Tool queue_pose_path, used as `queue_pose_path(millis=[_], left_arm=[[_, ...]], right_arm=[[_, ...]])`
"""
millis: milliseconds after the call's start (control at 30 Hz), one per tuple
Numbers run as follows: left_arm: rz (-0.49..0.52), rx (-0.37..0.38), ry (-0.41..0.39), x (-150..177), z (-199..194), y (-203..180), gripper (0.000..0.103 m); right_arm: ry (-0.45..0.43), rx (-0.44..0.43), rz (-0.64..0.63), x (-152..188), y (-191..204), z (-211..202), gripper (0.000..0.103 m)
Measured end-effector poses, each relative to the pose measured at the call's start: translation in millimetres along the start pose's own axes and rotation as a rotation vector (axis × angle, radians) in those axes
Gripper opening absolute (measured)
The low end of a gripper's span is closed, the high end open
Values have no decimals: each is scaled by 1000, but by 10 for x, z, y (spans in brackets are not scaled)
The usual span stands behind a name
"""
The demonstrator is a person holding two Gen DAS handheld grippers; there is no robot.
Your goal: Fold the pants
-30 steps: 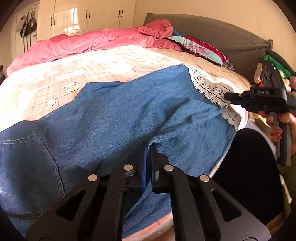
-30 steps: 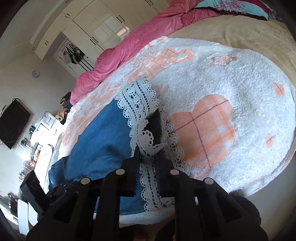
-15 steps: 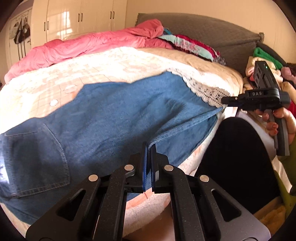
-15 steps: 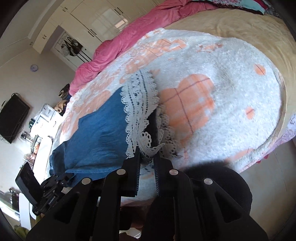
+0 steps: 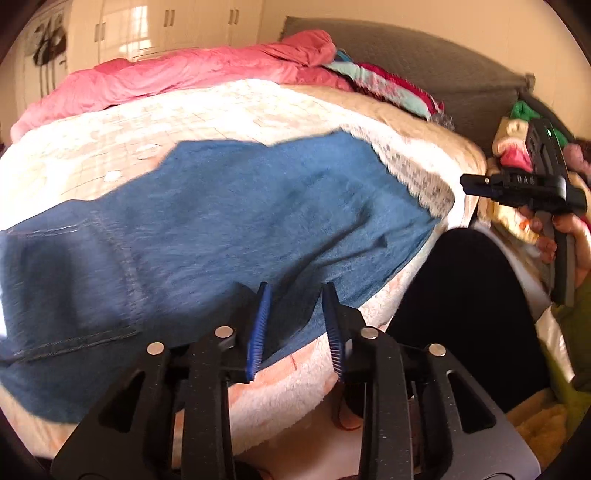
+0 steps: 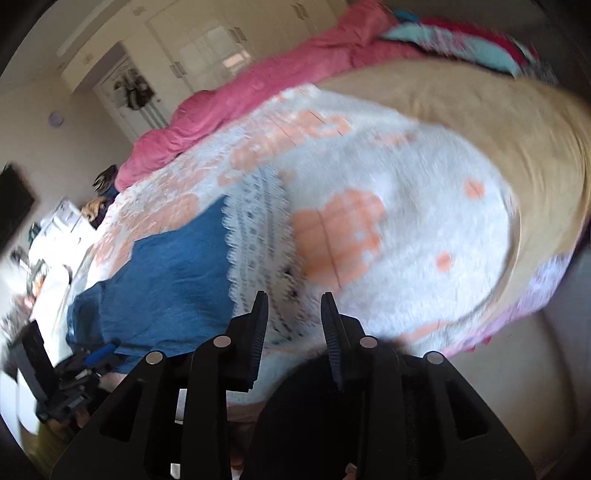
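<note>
Blue denim pants (image 5: 229, 221) with a white lace hem (image 5: 413, 173) lie spread flat on the fluffy blanket (image 5: 303, 384). My left gripper (image 5: 295, 288) hovers over the pants' near edge. Its jaws are opening, and the blue pads (image 5: 258, 325) press on nothing. My right gripper (image 6: 293, 297) hangs just above the lace hem (image 6: 258, 236), jaws opening too, with the lace below them and not pinched. In the left wrist view a hand holds the right gripper (image 5: 467, 181) just off the hem end. In the right wrist view the left gripper (image 6: 99, 352) sits at the denim's (image 6: 177, 273) far end.
A pink duvet (image 5: 192, 74) and patterned pillows (image 5: 388, 85) are heaped along the far side by a grey headboard (image 5: 424, 55). White wardrobes (image 5: 166, 26) stand behind. A dark rounded shape (image 5: 461, 295) sits at the bed's near edge. Clothes (image 5: 517, 147) are piled at the right.
Both grippers have opened: the left let go of the denim edge, the right let go of the lace hem. Both drew back toward the bed's near edge, and the pants settled flat.
</note>
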State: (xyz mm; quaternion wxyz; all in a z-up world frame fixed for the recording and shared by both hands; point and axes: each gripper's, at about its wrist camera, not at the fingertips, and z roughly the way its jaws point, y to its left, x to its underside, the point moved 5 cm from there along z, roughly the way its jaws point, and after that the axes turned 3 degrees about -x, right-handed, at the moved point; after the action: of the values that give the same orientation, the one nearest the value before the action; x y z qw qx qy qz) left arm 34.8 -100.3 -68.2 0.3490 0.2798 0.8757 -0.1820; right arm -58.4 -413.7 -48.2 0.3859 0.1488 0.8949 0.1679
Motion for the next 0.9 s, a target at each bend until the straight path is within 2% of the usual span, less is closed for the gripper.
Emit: queue_pose_path(millis=[67, 133, 267, 300, 333, 367, 400, 500, 533, 600, 633, 667, 800, 900], left_arm=[[-44, -23, -29, -21, -152, 111, 34], [-112, -69, -61, -47, -339, 311, 38], [-264, -235, -107, -10, -735, 838, 51], [-320, -297, -103, 31, -830, 1018, 55], [-371, -355, -96, 80, -903, 1167, 56], [-414, -395, -91, 121, -954, 1286, 59], [-464, -430, -88, 172, -1000, 1423, 62], [-526, -498, -65, 258, -1007, 1620, 72], [-542, -503, -58, 273, -978, 1663, 72], [-579, -494, -45, 290, -881, 1738, 71], [-601, -481, -39, 301, -818, 1761, 63], [-622, -464, -37, 286, -749, 1766, 42], [-579, -475, -63, 111, -729, 1765, 36], [-543, -541, -94, 69, -914, 1863, 36]], right_arm=[[-3, -44, -66, -26, 232, 1, 40], [16, -74, -144, -9, 471, 94, 41], [82, -97, -274, 100, 870, 400, 43], [91, -97, -293, 116, 918, 463, 43], [107, -81, -314, 146, 962, 545, 49], [118, -68, -325, 163, 983, 608, 54], [128, -55, -334, 188, 990, 679, 54], [175, -5, -319, 264, 880, 825, 54], [196, 2, -300, 290, 815, 871, 54], [206, -21, -266, 313, 729, 889, 54], [205, -29, -260, 327, 705, 868, 54], [206, -37, -252, 336, 695, 857, 54], [213, -39, -253, 339, 692, 846, 54], [216, -40, -261, 358, 695, 819, 54]])
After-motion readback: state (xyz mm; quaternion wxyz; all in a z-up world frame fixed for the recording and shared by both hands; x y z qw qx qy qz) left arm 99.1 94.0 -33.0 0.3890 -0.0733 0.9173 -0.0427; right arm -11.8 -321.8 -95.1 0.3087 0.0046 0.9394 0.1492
